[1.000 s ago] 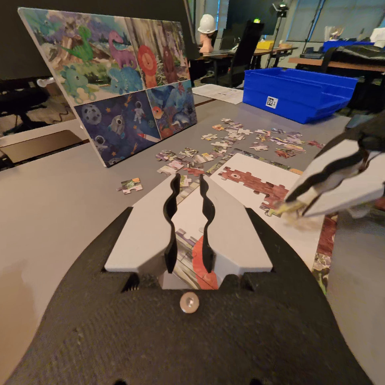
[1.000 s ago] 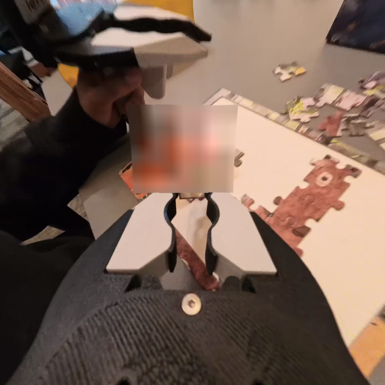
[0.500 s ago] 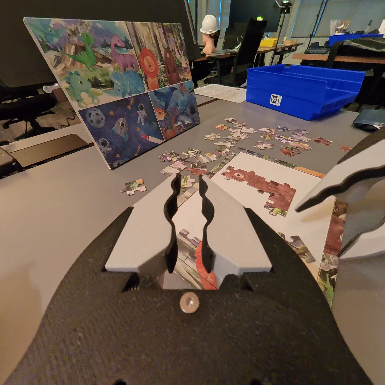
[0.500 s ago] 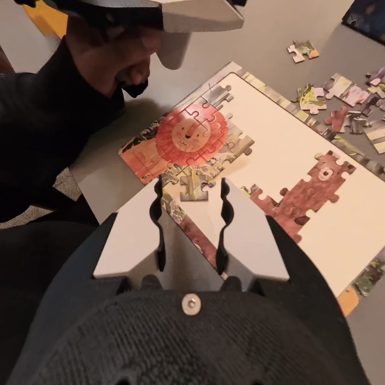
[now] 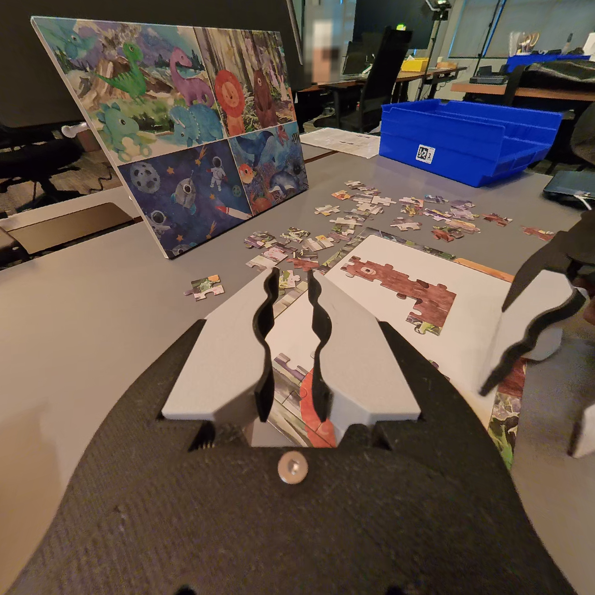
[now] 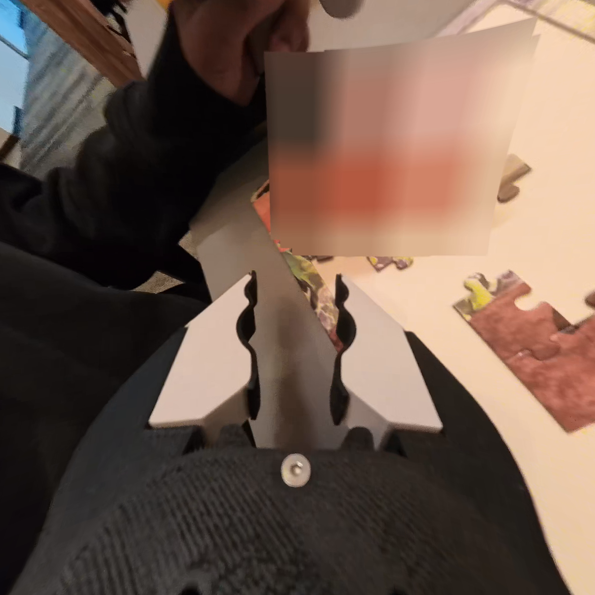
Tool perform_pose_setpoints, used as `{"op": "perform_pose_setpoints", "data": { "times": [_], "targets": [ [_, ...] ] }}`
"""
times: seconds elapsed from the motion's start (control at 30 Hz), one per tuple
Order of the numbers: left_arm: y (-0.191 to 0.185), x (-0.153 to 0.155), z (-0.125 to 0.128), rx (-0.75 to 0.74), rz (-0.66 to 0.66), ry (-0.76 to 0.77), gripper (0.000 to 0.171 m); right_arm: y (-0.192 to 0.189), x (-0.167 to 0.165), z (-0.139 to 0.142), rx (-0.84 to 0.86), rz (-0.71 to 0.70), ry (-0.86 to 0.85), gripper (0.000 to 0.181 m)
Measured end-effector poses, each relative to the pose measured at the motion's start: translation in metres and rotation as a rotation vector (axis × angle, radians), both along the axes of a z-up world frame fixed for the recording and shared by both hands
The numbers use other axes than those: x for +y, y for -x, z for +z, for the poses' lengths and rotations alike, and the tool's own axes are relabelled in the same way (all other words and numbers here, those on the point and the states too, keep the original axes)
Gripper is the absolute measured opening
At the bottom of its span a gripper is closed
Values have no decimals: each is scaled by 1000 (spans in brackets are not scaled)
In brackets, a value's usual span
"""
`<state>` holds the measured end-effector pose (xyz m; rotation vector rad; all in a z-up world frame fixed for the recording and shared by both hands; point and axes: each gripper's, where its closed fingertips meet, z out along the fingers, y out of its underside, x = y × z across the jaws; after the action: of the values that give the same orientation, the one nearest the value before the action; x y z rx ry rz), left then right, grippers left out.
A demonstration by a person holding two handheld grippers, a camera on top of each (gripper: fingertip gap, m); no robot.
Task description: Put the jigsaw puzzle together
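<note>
The white puzzle board (image 5: 476,309) lies flat on the grey table. A joined brown bear section (image 5: 402,286) sits in its middle and also shows in the right wrist view (image 6: 531,360). An orange lion section (image 5: 309,386) shows between my left fingers. Loose pieces (image 5: 354,219) are scattered beyond the board. My left gripper (image 5: 292,273) hovers over the board's near left corner, slightly open and empty. My right gripper (image 6: 295,277) is open and empty above the board's near edge; it also shows at the right of the left wrist view (image 5: 492,351). A loose piece (image 6: 389,262) lies half hidden under a blur patch.
A picture board (image 5: 180,128) with several animal scenes leans upright at the back left. A blue bin (image 5: 467,141) stands at the back right, with a dark flat object (image 5: 570,190) beside it. Two joined pieces (image 5: 204,286) lie apart on the left. A black sleeve (image 6: 128,161) holds the left gripper. The tips of one gripper are about 15 cm away from the tips of the other.
My right gripper was shut on a piece, let it go on the board near the lion section, opened wide and drew back toward the near edge. The left gripper barely moved.
</note>
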<state>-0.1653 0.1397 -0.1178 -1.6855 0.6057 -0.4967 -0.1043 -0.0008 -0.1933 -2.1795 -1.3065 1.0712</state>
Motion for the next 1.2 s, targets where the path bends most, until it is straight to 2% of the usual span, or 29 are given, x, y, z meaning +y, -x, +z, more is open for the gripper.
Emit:
{"op": "perform_pose_setpoints", "data": {
  "times": [0.07,0.13,0.23,0.3,0.5,0.6,0.83,0.87,0.9,1.03,1.13,1.2],
  "targets": [
    [0,0,0,2,1,0,16,4,0,9,47,26,-41,46],
    [0,0,0,1,1,-1,16,2,11,13,43,28,-154,48],
    [-1,0,0,1,-1,0,16,-1,32,10,-39,34,-345,49],
    [-1,0,-1,6,0,2,16,6,36,4,-102,65,-401,53],
    [-1,1,-2,8,0,7,17,29,29,-16,-145,105,-421,51],
    [-2,0,-1,4,-5,4,17,31,31,-16,-121,81,-404,39],
    [-2,0,-2,4,-8,7,17,30,30,-14,-123,114,-422,37],
    [-2,0,-2,5,-7,7,17,29,29,-11,-105,134,-426,14],
    [-2,0,-2,6,-6,8,18,28,28,-6,-80,155,-435,12],
    [-3,0,-3,9,-9,9,18,13,34,-4,-96,234,-456,31],
    [-3,1,-4,16,-8,9,18,4,52,-4,-131,204,-481,34],
    [-3,1,-5,19,-6,12,18,7,58,2,-103,183,-461,43]
  ]
}}
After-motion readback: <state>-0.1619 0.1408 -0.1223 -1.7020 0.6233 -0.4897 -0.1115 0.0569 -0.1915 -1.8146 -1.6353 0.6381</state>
